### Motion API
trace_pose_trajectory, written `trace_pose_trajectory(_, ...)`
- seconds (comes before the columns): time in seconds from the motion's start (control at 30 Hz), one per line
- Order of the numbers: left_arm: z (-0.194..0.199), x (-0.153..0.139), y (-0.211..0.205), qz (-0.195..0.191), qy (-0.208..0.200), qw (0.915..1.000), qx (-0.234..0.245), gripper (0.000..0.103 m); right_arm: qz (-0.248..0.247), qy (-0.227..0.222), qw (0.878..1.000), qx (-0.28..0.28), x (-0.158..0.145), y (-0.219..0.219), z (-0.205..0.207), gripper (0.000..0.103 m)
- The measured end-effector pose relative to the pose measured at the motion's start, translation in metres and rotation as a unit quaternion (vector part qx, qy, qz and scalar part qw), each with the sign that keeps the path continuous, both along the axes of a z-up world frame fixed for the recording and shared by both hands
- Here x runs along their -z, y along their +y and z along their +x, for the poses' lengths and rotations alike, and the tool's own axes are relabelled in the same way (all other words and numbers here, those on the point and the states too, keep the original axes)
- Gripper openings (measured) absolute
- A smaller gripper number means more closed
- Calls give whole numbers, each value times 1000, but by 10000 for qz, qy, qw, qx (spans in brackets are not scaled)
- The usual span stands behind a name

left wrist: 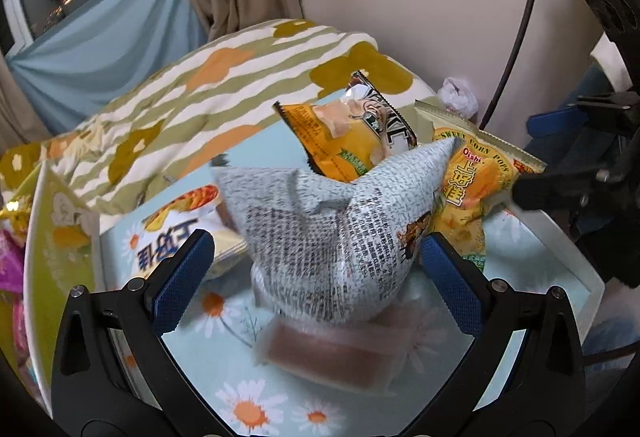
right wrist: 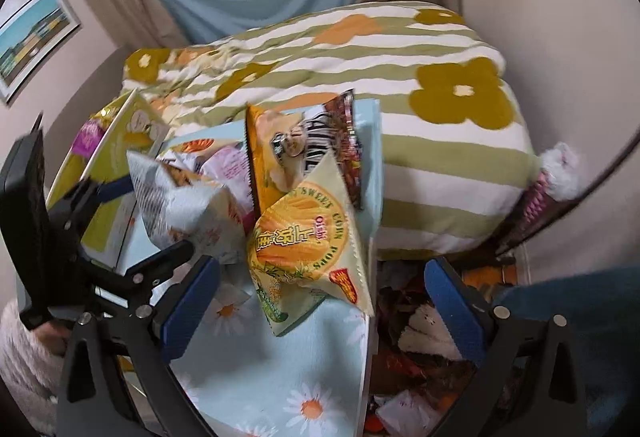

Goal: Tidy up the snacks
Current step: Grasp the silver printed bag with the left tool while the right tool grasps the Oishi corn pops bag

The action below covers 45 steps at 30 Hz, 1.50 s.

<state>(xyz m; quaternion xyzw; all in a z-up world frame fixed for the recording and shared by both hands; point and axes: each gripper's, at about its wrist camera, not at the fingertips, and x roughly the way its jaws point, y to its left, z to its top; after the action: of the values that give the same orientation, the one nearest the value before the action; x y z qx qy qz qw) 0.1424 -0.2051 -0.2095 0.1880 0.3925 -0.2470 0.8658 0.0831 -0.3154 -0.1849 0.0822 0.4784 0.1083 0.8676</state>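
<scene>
Several snack packets sit in a pale blue daisy-print box [left wrist: 576,269]. Left tool [left wrist: 316,261] has its blue pads spread on either side of a crumpled grey-white printed bag [left wrist: 332,237], not pressing it. Right tool [right wrist: 320,293] is likewise released, its pads flanking a yellow sweet corn pops packet [right wrist: 308,245]. An orange chip bag [right wrist: 288,153] stands upright behind, beside a green-striped floral quilt [right wrist: 400,77].

The pinkish wrapped bar [left wrist: 332,351] in the box is just a smear of motion blur, so I can't read its label. The grey printed bag [left wrist: 340,237] covers the bottom of the orange chip bag [left wrist: 340,141] and part of the corn pops bag [left wrist: 472,189]. The pink packets [left wrist: 10,261] are cut off by the left edge.
</scene>
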Motion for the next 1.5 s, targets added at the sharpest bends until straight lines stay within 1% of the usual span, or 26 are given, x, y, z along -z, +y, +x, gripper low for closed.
trace_pose_trajectory(0.1,5,5,-5,31,41,10000,71,103,-33,-91,9995,-290,9,5,5,102)
trace_pose_trajectory(0.17,7,7,-5,-57,120,9999,110,103,-21,-162,9987,-473,13,9,8,102)
trace_pose_trajectory(0.27,11,10,-7,-116,247,9996,117,82,-66,-186,9979,-611,18,12,11,102)
trace_pose_trajectory(0.37,15,12,-6,-292,488,9983,98,73,-101,-98,9976,-679,24,15,14,102)
trace_pose_trajectory(0.47,16,11,-4,-304,569,9979,49,69,-64,-30,9975,-697,27,14,18,102)
trace_pose_trajectory(0.7,8,-3,-2,-277,523,9982,-70,69,-199,-101,9954,-932,25,21,24,101)
trace_pose_trajectory(0.83,5,-13,2,-368,519,9976,-266,69,-275,-170,9931,-1128,25,28,29,99)
trace_pose_trajectory(1.03,1,-19,16,-462,564,9957,-567,69,-398,-174,9893,-1391,31,36,35,99)
trace_pose_trajectory(1.07,1,-20,16,-466,567,9955,-603,69,-410,-160,9890,-1414,33,37,36,97)
trace_pose_trajectory(1.13,0,-19,19,-484,585,9949,-669,69,-419,-87,9884,-1457,38,39,38,88)
trace_pose_trajectory(1.17,0,-19,21,-490,597,9945,-705,69,-445,11,9876,-1507,42,41,40,77)
trace_pose_trajectory(1.2,0,-19,22,-504,597,9942,-736,69,-452,45,9871,-1537,44,41,40,73)
trace_pose_trajectory(1.27,-1,-20,26,-531,602,9938,-768,69,-439,48,9863,-1590,46,42,39,69)
trace_pose_trajectory(1.37,-5,-22,30,-584,613,9932,-804,69,-500,120,9849,-1654,47,43,38,54)
trace_pose_trajectory(1.5,-9,-27,32,-619,593,9929,-821,69,-609,84,9838,-1682,44,46,32,52)
